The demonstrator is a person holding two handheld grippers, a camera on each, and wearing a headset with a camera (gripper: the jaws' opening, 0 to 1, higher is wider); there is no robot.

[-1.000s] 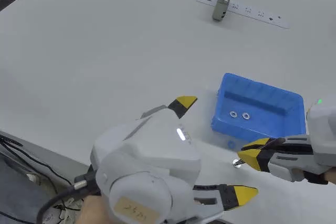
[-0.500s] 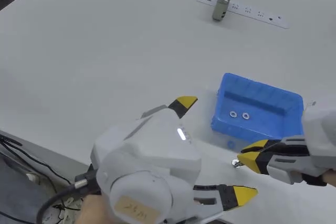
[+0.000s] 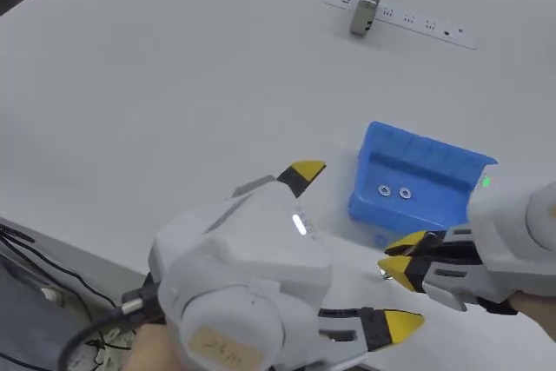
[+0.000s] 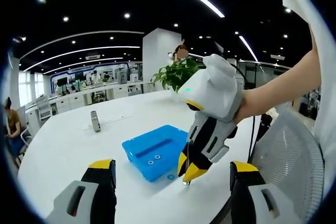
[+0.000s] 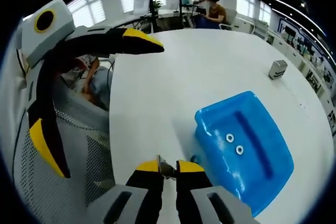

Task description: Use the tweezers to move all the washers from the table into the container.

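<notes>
White table (image 3: pixel 174 84) is seen carrying a blue container (image 3: pixel 434 158). The left tongs (image 3: pixel 356 245) are spread wide with nothing between them. The right tongs (image 5: pixel 168 165) are clamped on the tweezers (image 3: pixel 387 272), whose tip is held low just beside the container. Two washers (image 3: pixel 385 189) are seen inside the container, and a small ring (image 4: pixel 170 176) is seen on the table near its wall.
</notes>
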